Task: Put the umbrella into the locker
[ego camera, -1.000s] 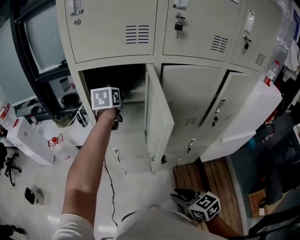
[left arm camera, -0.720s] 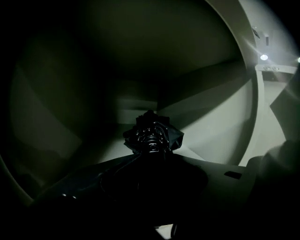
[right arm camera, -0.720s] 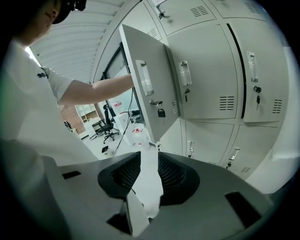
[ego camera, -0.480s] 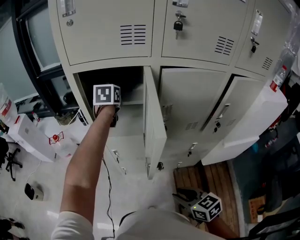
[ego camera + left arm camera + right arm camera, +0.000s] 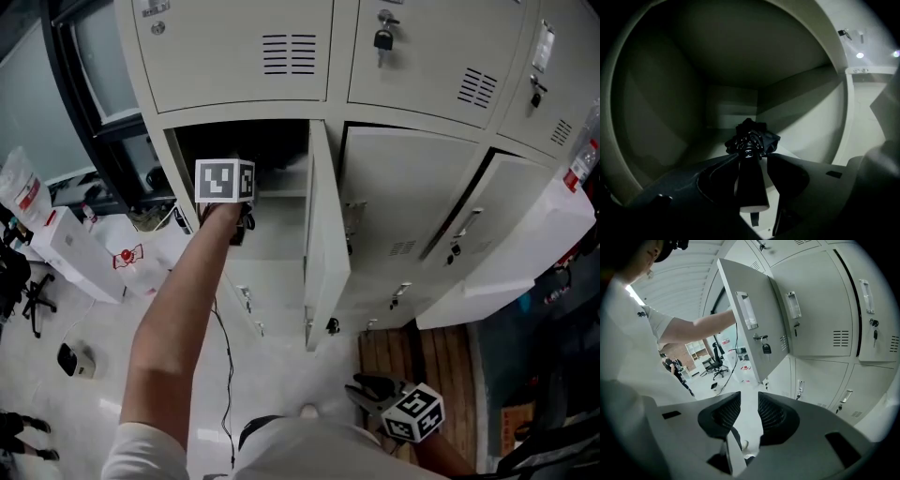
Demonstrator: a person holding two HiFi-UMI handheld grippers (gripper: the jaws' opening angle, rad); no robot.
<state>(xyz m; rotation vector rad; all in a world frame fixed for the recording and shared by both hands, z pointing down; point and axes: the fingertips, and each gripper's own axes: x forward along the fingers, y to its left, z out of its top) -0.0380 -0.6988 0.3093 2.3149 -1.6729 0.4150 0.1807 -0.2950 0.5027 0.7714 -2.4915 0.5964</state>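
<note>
A padlock [image 5: 382, 39] hangs above and to the right of the left gripper [image 5: 227, 187]. Below and to that gripper's left, white boxes [image 5: 70, 253] stand on the floor [image 5: 281, 375], with a black office chair [image 5: 31, 298] farther left. A thin black cable [image 5: 223, 352] runs down beneath the gripper. Just beyond the right gripper [image 5: 364, 388] lie wooden slats [image 5: 427, 352].

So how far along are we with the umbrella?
Done: the door stands open and the umbrella lies inside the locker. In hand: the left gripper is opening, the handle between its fingers. Left: pull that gripper out and likely shut the door; the right gripper hangs empty.
</note>
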